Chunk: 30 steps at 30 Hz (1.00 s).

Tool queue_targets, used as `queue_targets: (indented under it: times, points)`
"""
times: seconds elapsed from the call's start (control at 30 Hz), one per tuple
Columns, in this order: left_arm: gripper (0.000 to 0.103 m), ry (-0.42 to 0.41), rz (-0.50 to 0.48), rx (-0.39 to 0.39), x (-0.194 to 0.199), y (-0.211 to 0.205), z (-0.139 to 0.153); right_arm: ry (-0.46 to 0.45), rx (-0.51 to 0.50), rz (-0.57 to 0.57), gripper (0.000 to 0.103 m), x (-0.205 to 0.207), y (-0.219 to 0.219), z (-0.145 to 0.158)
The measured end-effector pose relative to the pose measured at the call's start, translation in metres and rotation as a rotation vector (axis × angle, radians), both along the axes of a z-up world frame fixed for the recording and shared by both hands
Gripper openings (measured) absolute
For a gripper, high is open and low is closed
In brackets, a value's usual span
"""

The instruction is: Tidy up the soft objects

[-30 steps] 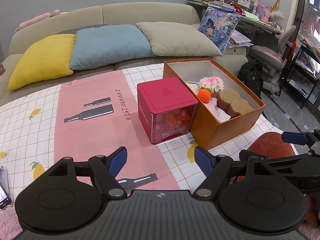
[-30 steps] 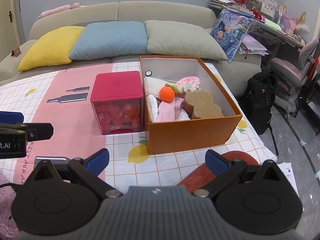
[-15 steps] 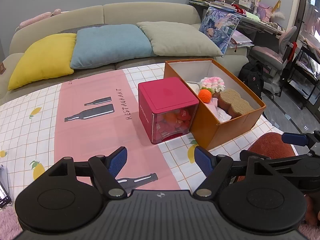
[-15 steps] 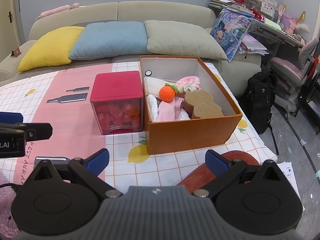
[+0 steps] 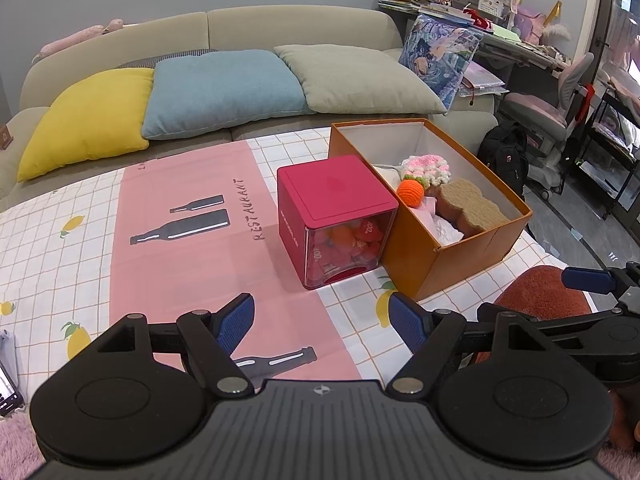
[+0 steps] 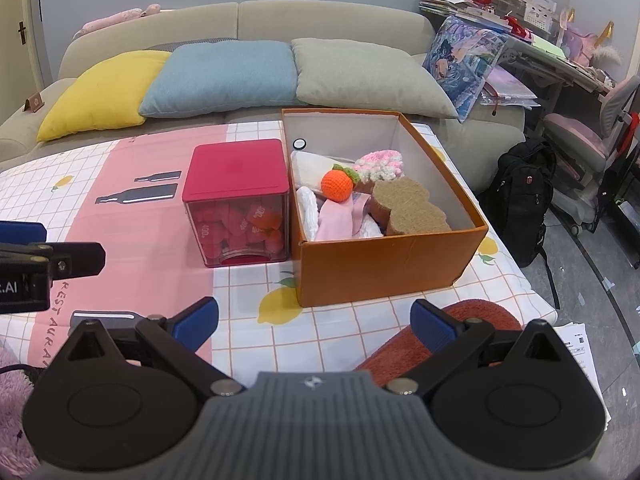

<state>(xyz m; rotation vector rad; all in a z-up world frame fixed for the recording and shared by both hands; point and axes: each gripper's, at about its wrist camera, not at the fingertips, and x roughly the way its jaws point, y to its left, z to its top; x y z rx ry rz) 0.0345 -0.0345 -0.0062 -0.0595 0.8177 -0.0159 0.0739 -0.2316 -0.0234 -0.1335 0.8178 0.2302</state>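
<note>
An orange cardboard box point(image 5: 424, 258) point(image 6: 380, 270) stands on the tablecloth. Inside lie a crocheted orange ball point(image 5: 410, 192) point(image 6: 337, 185), a pink and white crocheted flower point(image 5: 430, 166) point(image 6: 380, 164), a brown cloud-shaped sponge point(image 5: 468, 208) point(image 6: 408, 208) and pink and white cloths point(image 6: 340, 220). A red-lidded clear cube point(image 5: 336, 216) point(image 6: 236, 200) filled with red soft pieces touches the box's left side. My left gripper point(image 5: 322, 320) and right gripper point(image 6: 314, 320) hover open and empty over the near table edge. A rust-red fuzzy cushion point(image 5: 540, 292) point(image 6: 404, 344) lies under the right gripper.
A sofa behind the table carries yellow point(image 5: 88, 120), blue point(image 5: 224, 88) and grey-green point(image 5: 360, 80) pillows. A black backpack point(image 6: 520, 200), office chair point(image 6: 588, 148) and cluttered desk stand at the right. Fluffy pink fabric point(image 6: 12, 380) and a phone point(image 5: 6, 380) lie at the near left.
Both views have shifted only very slightly. The grippers stay open and nothing in the box has moved.
</note>
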Motion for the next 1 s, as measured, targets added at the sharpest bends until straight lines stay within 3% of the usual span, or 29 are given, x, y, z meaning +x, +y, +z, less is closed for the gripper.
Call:
queue_targets:
  times: [1.0]
  points:
    - [0.090,-0.007,0.004,0.013,0.0015,0.0026,0.0017,0.015,-0.002,0.020,0.100,0.0051,-0.0022,-0.0042]
